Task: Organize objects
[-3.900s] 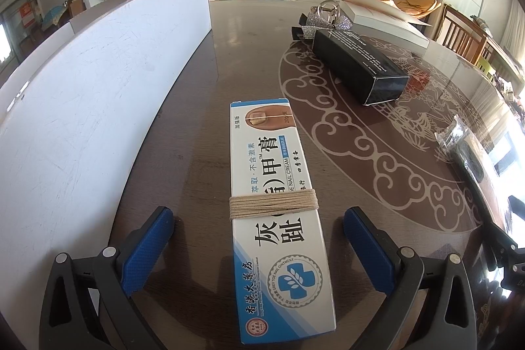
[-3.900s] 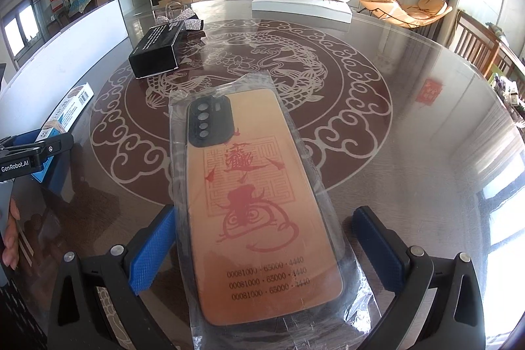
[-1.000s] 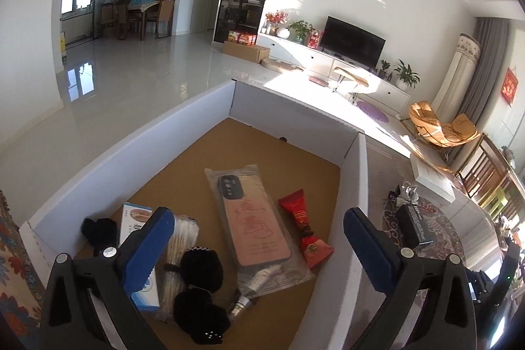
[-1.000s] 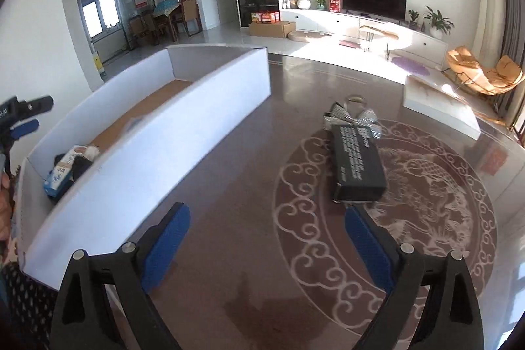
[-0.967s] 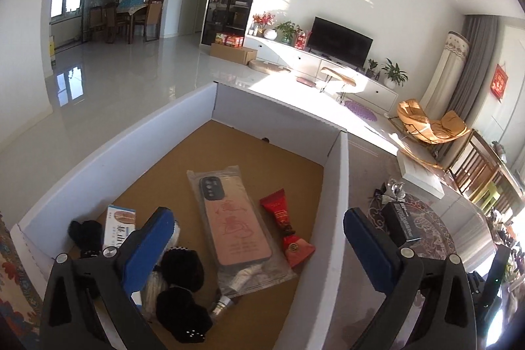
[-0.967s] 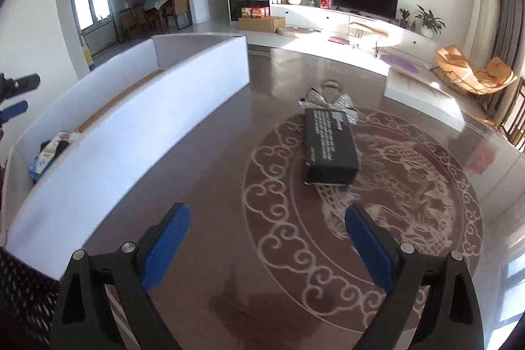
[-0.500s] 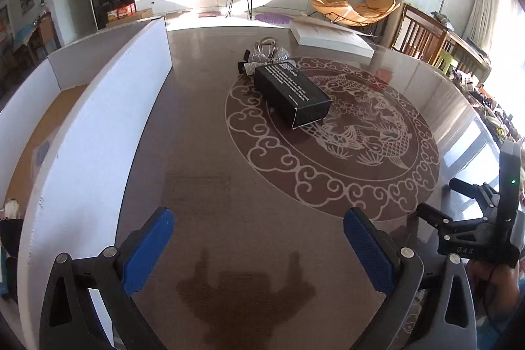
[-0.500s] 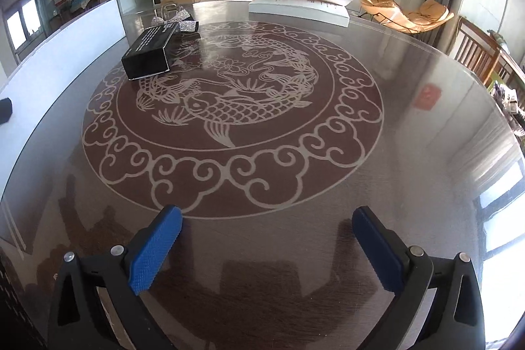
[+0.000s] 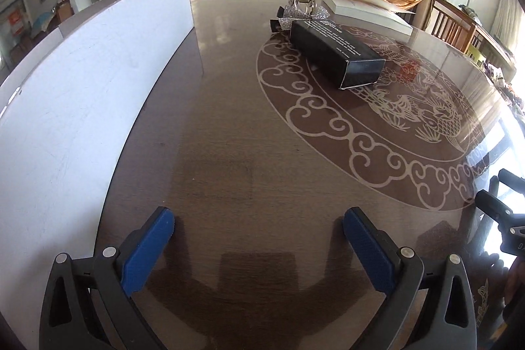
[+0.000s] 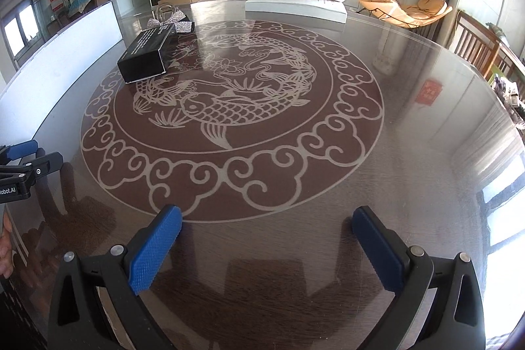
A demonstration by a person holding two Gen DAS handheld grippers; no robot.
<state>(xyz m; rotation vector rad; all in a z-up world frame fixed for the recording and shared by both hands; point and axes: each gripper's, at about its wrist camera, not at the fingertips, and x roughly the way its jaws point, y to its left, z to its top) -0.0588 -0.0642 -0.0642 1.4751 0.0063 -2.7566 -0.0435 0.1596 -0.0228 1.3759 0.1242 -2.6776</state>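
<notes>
A long black box [image 9: 334, 53] lies on the round brown table, well ahead of both grippers; it also shows in the right wrist view, black box [image 10: 147, 54], at the far left. Behind it sits a glittery silver bow [image 9: 303, 12] with a clear ring, seen too as silver bow [image 10: 170, 18]. My left gripper [image 9: 259, 225] hovers open over bare table beside the white bin wall [image 9: 82, 81]. My right gripper [image 10: 265, 220] is open too, with nothing between its blue pads, at the near edge of the table's fish pattern [image 10: 229, 110]. The bin's inside is hidden.
A flat white box [image 10: 295, 5] lies at the table's far side. Wooden chairs [image 10: 475, 45] stand along the right edge. The left gripper's side [image 10: 23, 166] and a hand [image 10: 5, 248] show at the left border of the right wrist view.
The left gripper swung from over the bin, where several items lie, down to the table beside the bin wall. The right gripper swung right from the bin side to the pattern's near edge.
</notes>
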